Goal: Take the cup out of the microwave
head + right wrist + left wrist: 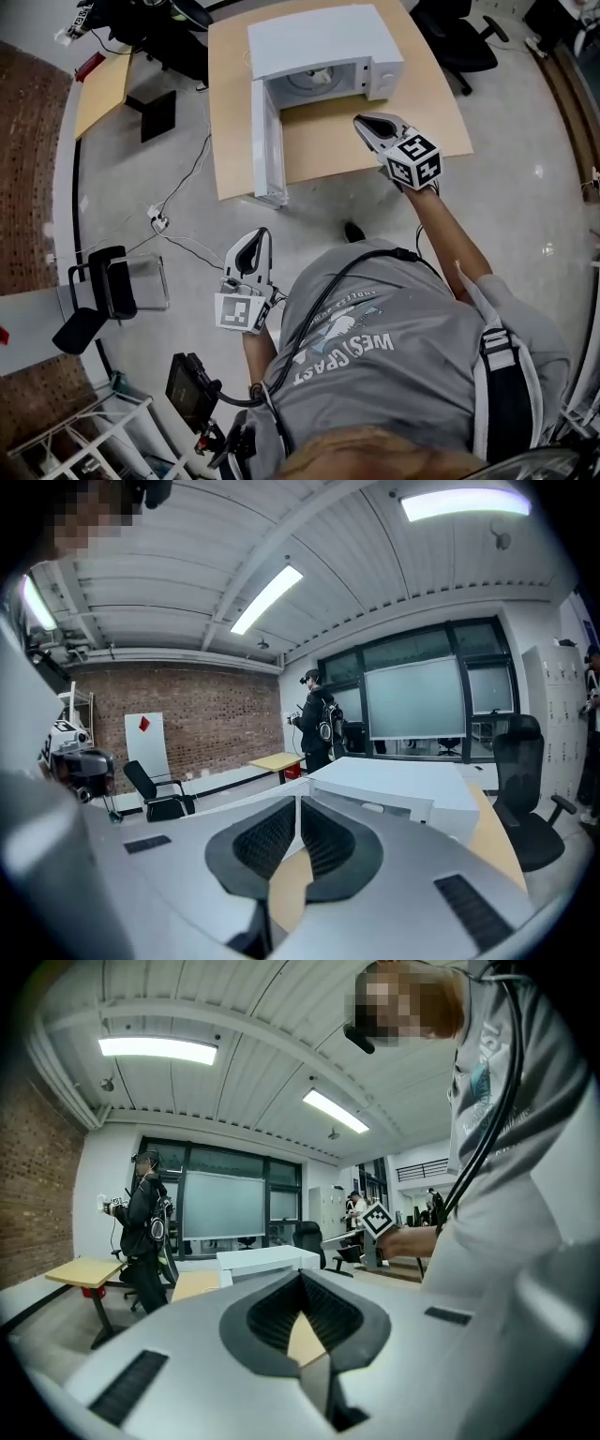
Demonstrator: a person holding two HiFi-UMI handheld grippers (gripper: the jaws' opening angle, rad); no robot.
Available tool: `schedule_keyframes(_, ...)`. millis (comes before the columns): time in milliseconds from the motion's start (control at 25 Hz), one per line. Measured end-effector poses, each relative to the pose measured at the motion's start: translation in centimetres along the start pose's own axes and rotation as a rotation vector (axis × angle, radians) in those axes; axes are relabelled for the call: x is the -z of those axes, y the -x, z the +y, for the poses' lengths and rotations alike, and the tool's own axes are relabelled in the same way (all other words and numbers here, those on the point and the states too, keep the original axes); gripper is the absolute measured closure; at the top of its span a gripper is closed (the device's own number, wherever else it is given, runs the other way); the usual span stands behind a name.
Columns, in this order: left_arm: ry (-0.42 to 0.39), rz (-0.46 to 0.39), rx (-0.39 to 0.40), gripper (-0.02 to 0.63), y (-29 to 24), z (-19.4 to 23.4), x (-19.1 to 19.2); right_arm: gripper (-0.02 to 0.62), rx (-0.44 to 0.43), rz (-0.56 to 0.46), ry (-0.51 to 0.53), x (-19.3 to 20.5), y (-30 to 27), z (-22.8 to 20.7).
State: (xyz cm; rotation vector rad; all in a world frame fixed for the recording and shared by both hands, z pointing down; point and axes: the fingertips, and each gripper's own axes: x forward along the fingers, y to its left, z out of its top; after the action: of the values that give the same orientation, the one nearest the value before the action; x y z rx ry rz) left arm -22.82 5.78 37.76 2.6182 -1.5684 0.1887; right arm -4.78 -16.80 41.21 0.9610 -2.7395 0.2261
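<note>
Smooth, satin white casing on the microwave (323, 42) and its door (265, 141). Pale wood-look top on the counter (328, 141), matt and smooth. Polished grey floor (525, 206), faintly glossy. Matt grey plastic shells on left hand-held gripper (262, 234) and right hand-held gripper (361, 122); black ribbed pads (267, 841). Soft grey cloth shirt (422, 394) under a black woven strap (506, 394). Rough red brick wall (206, 724).

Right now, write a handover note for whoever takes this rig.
Left gripper: jaws shut, empty, low at the person's side, clear of the table.
Right gripper: jaws shut, empty, above the table just in front of the microwave.
Door: swung wide open.
Cup: the pale shape inside the microwave looks like it, untouched.
Done: door open.
Left: open the right jaws, reach in, grip the cup, bring it out.
</note>
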Motion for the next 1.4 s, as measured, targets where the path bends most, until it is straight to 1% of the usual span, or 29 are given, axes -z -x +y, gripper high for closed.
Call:
schedule_keyframes(280,0.011,0.076,-0.077,0.563,-3.4,1.2,-0.3,0.583,-0.009,0.079,-0.036,3.3,-7.4,-6.8)
schedule_keyframes(480,0.013,0.131,-0.119,0.563,-5.2,1.5,-0.3,0.583,0.038,0.121,-0.034,5.7,-12.6,-11.8)
schedule_keyframes(640,0.000,0.172,-0.146,0.563,-6.2,1.6,-0.2,0.583,0.048,0.149,-0.034,7.9,-16.5,-14.7)
schedule_keyframes(680,-0.001,0.179,-0.153,0.563,-6.4,1.7,-0.2,0.565,0.051,0.158,-0.035,8.3,-17.4,-15.3)
schedule_keyframes(720,0.000,0.185,-0.161,0.563,-6.6,1.7,-0.2,0.512,0.054,0.169,-0.036,8.8,-18.3,-15.9)
schedule_keyframes(760,0.005,0.191,-0.167,0.563,-6.8,1.7,-0.2,0.500,0.057,0.183,-0.035,9.2,-19.2,-16.4)
schedule_keyframes(880,0.022,0.209,-0.186,0.563,-7.1,2.0,0.0,0.499,0.075,0.220,-0.031,10.5,-21.7,-17.5)
schedule_keyframes(1040,0.068,0.199,-0.221,0.563,-8.0,2.3,-0.5,0.496,0.125,0.270,-0.030,12.7,-24.5,-19.3)
schedule_keyframes(1120,0.066,0.210,-0.221,0.563,-8.5,2.4,-0.4,0.470,0.151,0.294,-0.035,13.6,-25.8,-20.3)
schedule_keyframes(1280,0.087,0.218,-0.228,0.563,-9.3,2.3,-0.2,0.462,0.186,0.299,-0.024,14.7,-28.2,-21.9)
schedule_keyframes(1400,0.093,0.232,-0.233,0.563,-9.5,2.2,0.0,0.462,0.188,0.317,-0.038,15.0,-29.4,-22.4)
